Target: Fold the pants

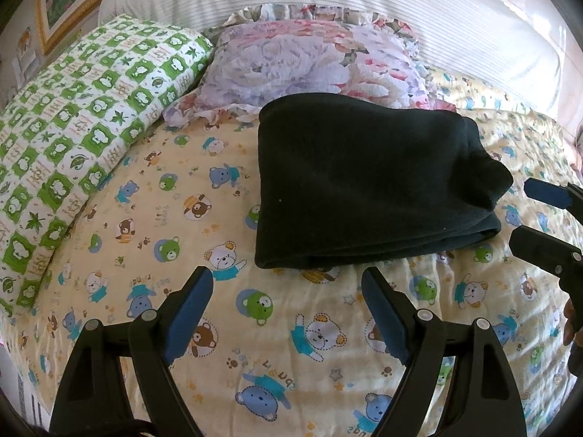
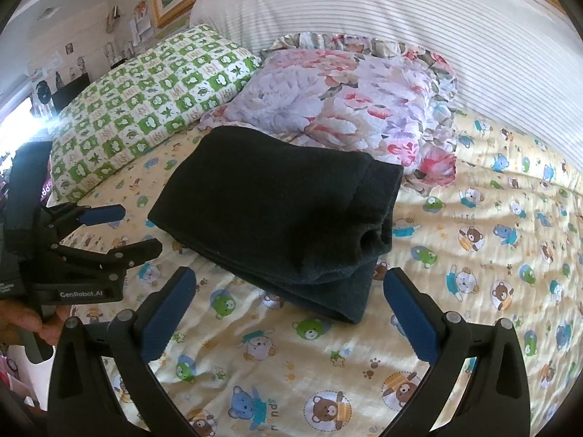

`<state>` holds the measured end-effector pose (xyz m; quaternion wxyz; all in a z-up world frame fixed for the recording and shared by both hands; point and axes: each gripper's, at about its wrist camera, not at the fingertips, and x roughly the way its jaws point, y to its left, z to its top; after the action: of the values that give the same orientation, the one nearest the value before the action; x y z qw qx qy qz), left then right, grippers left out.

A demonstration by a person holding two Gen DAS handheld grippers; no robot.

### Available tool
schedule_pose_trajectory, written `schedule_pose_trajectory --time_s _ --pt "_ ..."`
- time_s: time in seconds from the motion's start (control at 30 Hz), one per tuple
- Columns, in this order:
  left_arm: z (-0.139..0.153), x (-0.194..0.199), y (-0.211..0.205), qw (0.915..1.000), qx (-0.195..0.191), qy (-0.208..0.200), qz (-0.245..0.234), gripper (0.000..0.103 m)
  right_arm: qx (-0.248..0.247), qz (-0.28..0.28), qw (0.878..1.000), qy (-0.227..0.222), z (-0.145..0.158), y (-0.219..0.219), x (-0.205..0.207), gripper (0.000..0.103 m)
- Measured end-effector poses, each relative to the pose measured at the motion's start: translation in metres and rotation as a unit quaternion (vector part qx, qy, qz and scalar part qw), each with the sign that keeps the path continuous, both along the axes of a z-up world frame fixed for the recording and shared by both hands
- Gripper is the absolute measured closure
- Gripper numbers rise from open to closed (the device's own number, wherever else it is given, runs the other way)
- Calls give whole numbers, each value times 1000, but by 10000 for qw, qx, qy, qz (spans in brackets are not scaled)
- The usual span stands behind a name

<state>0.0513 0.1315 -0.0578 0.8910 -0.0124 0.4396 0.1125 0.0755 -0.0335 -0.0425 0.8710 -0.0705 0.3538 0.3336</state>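
Note:
The dark pants (image 1: 364,182) lie folded in a thick stack on the teddy-bear bedsheet (image 1: 291,327), just in front of the pillows. They also show in the right wrist view (image 2: 277,204), with a leg cuff at the stack's right end. My left gripper (image 1: 288,284) is open and empty, held above the sheet just short of the stack's near edge. It also shows at the left of the right wrist view (image 2: 142,229). My right gripper (image 2: 289,286) is open and empty near the stack's front corner; it shows at the right edge of the left wrist view (image 1: 521,215).
A green-and-white checked pillow (image 1: 83,138) lies at the left and a floral pillow (image 1: 309,62) behind the pants. A white striped headboard (image 2: 400,18) stands behind them. Gold-framed pictures hang on the wall. Yellow bear-print sheet (image 2: 473,255) spreads to the right.

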Motion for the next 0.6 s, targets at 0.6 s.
schedule_pose_trajectory --time_s 0.6 --pt "-1 1 1 10000 -42 22 -51 19 -19 -32 10000 59 -2 -1 1 0"
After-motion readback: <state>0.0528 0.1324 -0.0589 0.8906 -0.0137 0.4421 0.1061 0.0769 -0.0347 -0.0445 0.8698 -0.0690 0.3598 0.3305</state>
